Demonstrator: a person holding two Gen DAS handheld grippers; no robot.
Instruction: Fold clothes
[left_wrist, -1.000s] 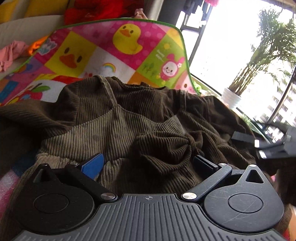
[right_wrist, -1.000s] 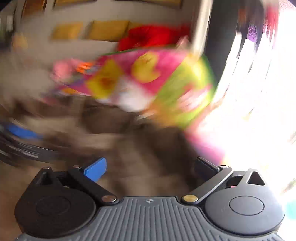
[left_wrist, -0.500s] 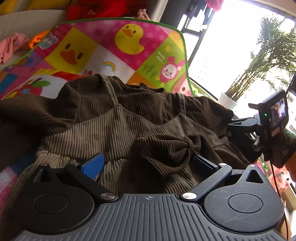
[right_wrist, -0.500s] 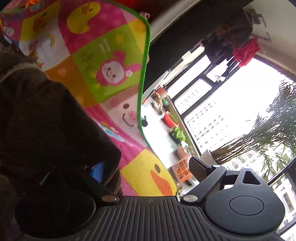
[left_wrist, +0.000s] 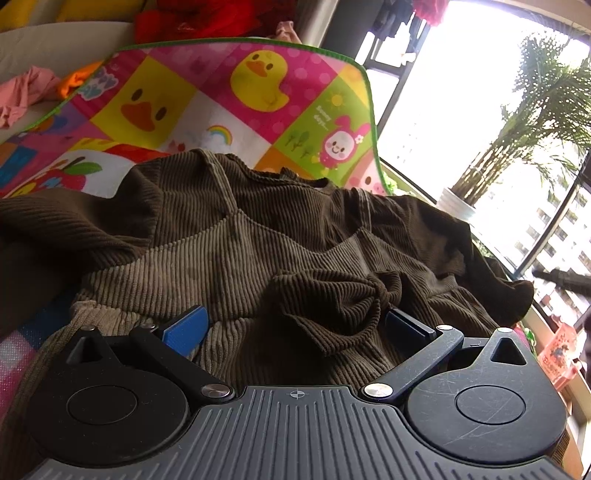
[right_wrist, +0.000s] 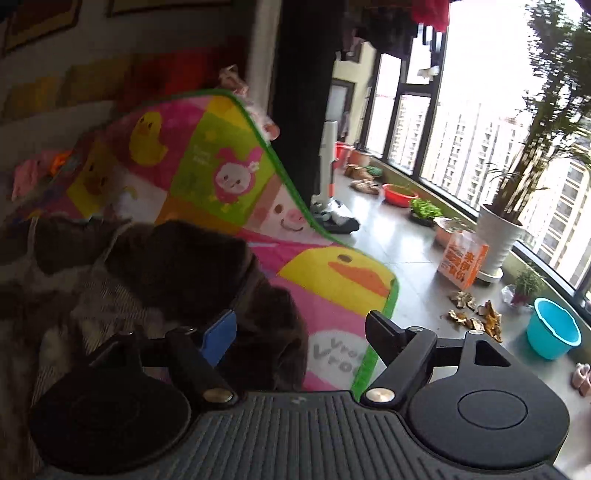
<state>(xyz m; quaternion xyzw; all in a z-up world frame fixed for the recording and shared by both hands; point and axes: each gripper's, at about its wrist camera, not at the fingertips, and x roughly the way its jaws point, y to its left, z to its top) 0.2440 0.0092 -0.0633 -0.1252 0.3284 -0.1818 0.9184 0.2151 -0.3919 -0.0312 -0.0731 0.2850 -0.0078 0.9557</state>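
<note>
A brown corduroy garment (left_wrist: 258, 236) lies crumpled on a bright cartoon play mat (left_wrist: 221, 96). My left gripper (left_wrist: 295, 325) is low over its near part with the jaws wide apart. A bunched fold of the cloth (left_wrist: 332, 306) sits between them, and neither pad presses on it. In the right wrist view the same garment (right_wrist: 177, 266) is blurred, and its dark right end hangs near the mat's green edge (right_wrist: 373, 354). My right gripper (right_wrist: 301, 334) is over that end with its jaws closing. Cloth lies against the blue left finger (right_wrist: 218, 338), and the right finger is clear of it.
The mat ends just right of the garment, with tiled floor (right_wrist: 406, 258) beyond. On the floor are a white plant pot (right_wrist: 498, 240), an orange bag (right_wrist: 461, 262) and a blue basin (right_wrist: 554, 328). Pink clothes (left_wrist: 22, 92) and a red heap (left_wrist: 207, 18) lie at the back.
The right gripper's view has rolled back towards level and swung over the garment's right end. Its jaws are narrower. It has left the left wrist view. The left gripper and garment have not moved.
</note>
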